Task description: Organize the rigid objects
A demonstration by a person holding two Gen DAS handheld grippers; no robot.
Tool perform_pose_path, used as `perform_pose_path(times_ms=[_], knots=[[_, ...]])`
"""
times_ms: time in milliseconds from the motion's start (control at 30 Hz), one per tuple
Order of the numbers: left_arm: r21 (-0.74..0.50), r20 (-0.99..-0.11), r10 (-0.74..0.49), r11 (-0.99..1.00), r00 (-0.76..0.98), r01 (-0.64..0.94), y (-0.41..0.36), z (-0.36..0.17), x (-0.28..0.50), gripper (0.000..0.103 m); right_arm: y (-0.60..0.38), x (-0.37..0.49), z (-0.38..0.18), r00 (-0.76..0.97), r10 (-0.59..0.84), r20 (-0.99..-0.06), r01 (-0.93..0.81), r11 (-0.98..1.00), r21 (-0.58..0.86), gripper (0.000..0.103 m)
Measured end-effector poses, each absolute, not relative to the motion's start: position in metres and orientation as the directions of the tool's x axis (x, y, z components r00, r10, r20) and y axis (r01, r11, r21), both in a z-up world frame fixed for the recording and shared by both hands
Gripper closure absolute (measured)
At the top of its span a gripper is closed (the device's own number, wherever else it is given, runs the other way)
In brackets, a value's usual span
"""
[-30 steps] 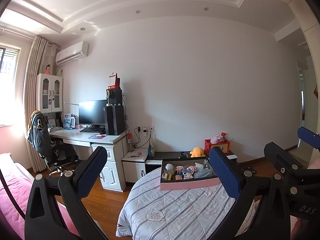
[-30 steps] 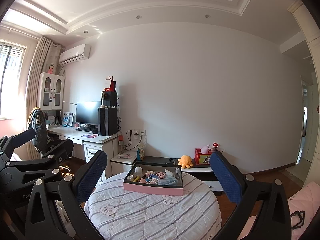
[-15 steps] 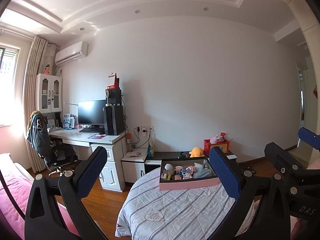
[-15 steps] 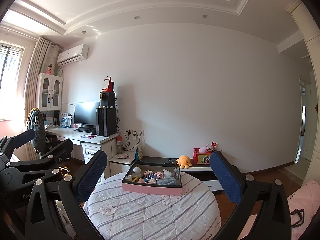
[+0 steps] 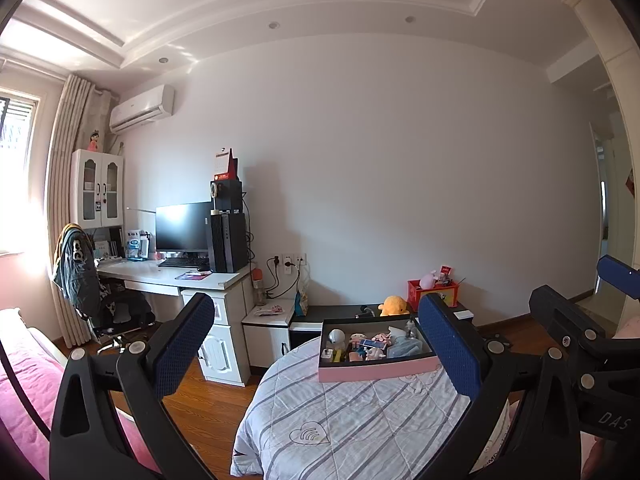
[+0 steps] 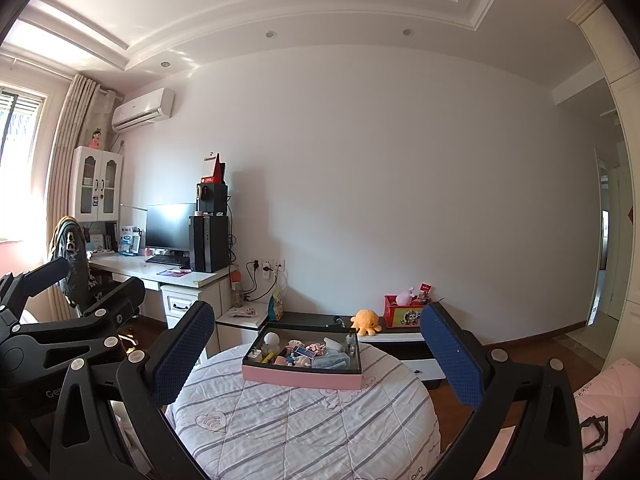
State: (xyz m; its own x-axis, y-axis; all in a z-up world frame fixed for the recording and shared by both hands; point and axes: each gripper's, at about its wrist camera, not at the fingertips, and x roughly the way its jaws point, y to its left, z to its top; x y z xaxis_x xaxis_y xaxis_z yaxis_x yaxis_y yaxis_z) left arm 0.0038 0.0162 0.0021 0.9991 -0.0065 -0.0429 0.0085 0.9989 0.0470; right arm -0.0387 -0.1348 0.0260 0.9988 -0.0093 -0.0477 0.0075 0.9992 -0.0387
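Left gripper [image 5: 316, 344] and right gripper [image 6: 316, 350] are hovering wide-jawed, holding nothing. The pink tray [image 6: 300, 380] of small objects [image 6: 304, 354] is sitting at twelve o'clock on the round table [image 6: 280, 432]; sorted or unsorted, undecidable.

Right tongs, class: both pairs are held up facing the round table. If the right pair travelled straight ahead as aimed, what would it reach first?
Probably the pink tray of small items on the quilted round table. The right tongs stand open and empty, nothing between. Depth is hard to judge; a level path might pass above it.
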Motion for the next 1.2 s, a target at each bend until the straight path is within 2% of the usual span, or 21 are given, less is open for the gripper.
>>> perform_pose_path(times_ms=[1200], knots=[[0.049, -0.041, -0.006, 0.999, 0.999, 0.008, 0.0168, 0.0018, 0.0032, 0.000, -0.1326, -0.0388, 0.0239, 0.999, -0.010, -0.052, 0.008, 0.999, -0.038, 0.000]])
